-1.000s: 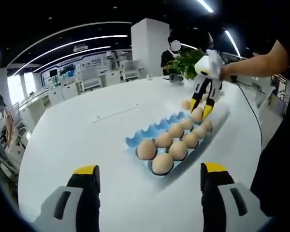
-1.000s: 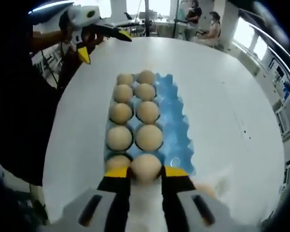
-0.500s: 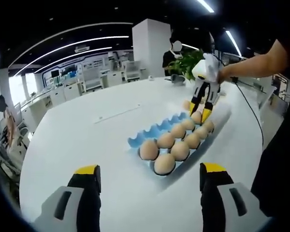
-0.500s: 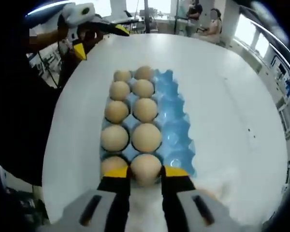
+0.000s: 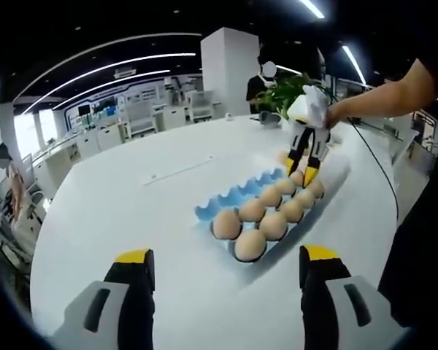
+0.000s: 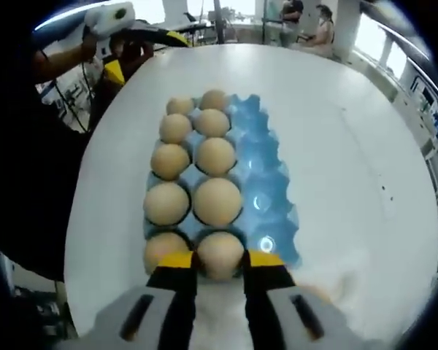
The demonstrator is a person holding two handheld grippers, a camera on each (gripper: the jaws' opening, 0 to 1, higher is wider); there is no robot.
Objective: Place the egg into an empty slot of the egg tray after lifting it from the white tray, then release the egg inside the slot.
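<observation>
My right gripper (image 6: 219,262) is shut on a tan egg (image 6: 219,250), holding it at the near end of the blue egg tray (image 6: 269,169), over the middle column's last slot. I cannot tell whether the egg rests in the slot. Tan eggs (image 6: 217,200) occupy two columns; the right-hand column is bare. In the left gripper view the right gripper (image 5: 300,173) stands steeply over the far end of the blue egg tray (image 5: 226,201), a person's hand on it. My left gripper (image 5: 225,268) is open and holds nothing, hovering short of the tray.
A white tray (image 6: 344,271) lies just behind the egg tray's near end, with another egg (image 6: 311,291) partly hidden by my finger. The left gripper (image 6: 142,52) hangs open past the far end. The round white table (image 5: 131,211) has people, desks and a plant beyond it.
The right gripper has stayed shut on the egg and eased slightly along and down at the tray's end slot. The left gripper has hardly moved and stays open.
</observation>
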